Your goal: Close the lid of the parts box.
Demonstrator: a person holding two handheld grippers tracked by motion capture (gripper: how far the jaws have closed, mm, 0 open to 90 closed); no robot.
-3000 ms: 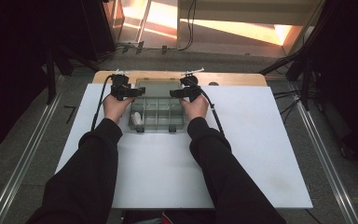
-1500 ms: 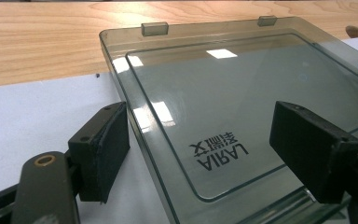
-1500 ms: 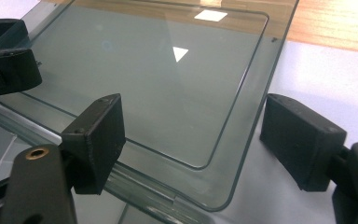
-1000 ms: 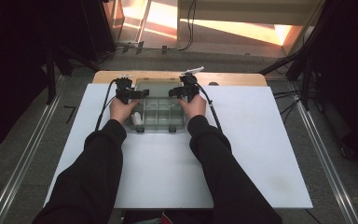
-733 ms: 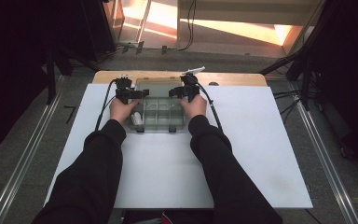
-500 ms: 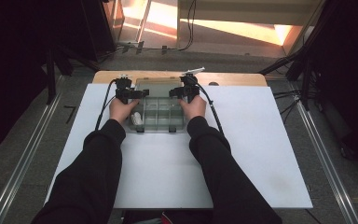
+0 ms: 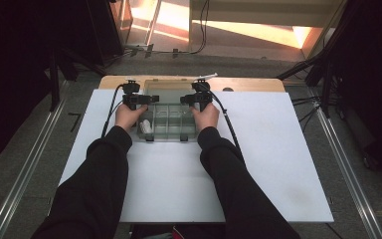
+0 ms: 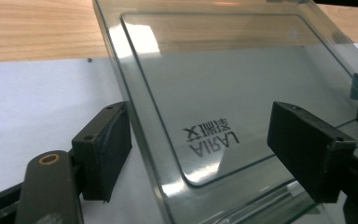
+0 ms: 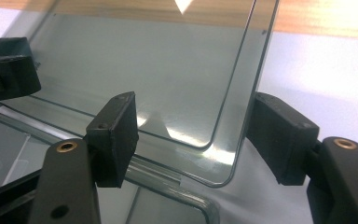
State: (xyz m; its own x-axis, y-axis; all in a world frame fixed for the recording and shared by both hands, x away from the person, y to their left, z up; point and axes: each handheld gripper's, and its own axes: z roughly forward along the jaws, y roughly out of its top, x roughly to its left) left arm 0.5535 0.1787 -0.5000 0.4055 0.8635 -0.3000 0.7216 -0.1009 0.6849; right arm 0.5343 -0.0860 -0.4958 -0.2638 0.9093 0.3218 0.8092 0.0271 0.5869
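A white desk with a wooden strip along its far edge is seen. Near that far edge, a clear compartment box lies with its lid raised. The left gripper and right gripper are placed astride the lid's side edges, jaws released.

- The clear lid of the compartment box carries dark print, low at the centre of the left gripper view: "LARIA", seen upside down.
- Above it stand a few small characters, too unclear to read.
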